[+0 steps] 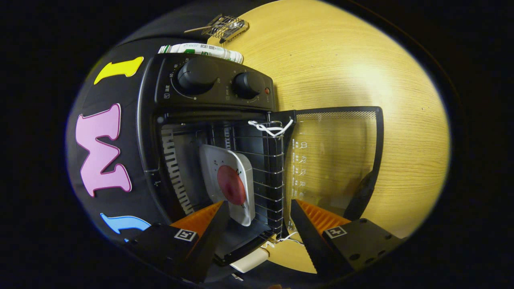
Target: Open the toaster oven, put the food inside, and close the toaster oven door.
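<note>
In the gripper view everything looks turned on its side. The tongs (259,224) are spread wide and hold nothing, and they point straight at the toaster oven (209,132). The toaster oven sits on the wooden tabletop (353,72) with its glass door (333,160) swung open. Inside the toaster oven, on the wire rack (269,176), lies a white plate (229,180) with a round red piece of food (231,185) on it. One finger (204,228) is close to the plate's edge and the other finger (317,228) is in front of the door. White string (270,128) is tied at the door's hinge corner. Beyond the toaster oven's two knobs (223,80) lie a white packet (200,50) and a small wire holder (225,26)
</note>
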